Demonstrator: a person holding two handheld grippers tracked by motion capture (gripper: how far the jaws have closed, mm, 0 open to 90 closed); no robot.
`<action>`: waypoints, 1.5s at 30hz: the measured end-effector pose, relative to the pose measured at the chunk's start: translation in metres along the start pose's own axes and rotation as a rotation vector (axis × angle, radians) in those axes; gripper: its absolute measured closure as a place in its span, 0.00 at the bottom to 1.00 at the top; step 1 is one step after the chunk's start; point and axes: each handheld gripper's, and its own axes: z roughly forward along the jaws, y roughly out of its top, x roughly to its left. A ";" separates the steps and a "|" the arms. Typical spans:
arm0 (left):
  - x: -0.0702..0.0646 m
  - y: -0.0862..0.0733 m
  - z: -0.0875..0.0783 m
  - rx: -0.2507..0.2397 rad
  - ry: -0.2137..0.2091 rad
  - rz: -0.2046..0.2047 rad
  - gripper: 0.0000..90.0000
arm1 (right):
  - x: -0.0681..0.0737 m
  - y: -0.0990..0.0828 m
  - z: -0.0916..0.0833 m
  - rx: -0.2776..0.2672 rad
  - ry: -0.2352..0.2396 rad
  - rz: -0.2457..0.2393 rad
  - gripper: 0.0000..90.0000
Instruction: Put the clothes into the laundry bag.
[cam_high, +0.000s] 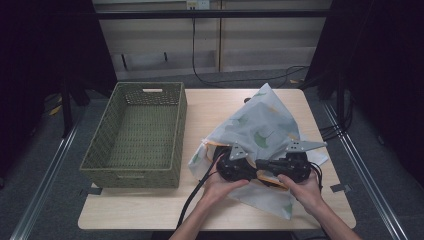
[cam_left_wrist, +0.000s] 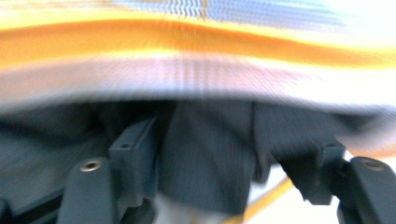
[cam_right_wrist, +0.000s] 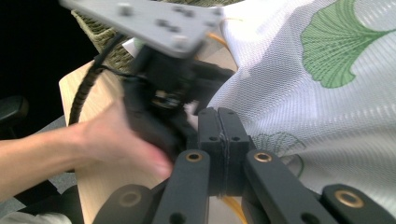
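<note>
The leaf-printed cloth lies heaped on the right half of the desk, beside the woven basket. The right tongs are pressed together on a fold, likely anchoring it, while the left tongs stand spread with nothing visibly pinched — probably regripping for a fold.

Wood table w/ woven green basket at left, leaf-print cloth at right.

White leaf-print cloth, crumpled and peaked, on table's right half
</note>
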 end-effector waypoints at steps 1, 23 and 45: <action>0.000 -0.002 -0.005 0.001 0.003 -0.003 0.32 | 0.001 0.000 0.001 0.002 0.002 -0.003 1.00; -0.016 -0.049 -0.038 0.180 -0.044 0.108 0.28 | 0.015 -0.006 0.049 0.157 0.092 -0.063 1.00; -0.017 -0.040 -0.026 0.108 -0.202 -0.021 1.00 | -0.021 -0.022 0.076 0.294 -0.053 -0.080 1.00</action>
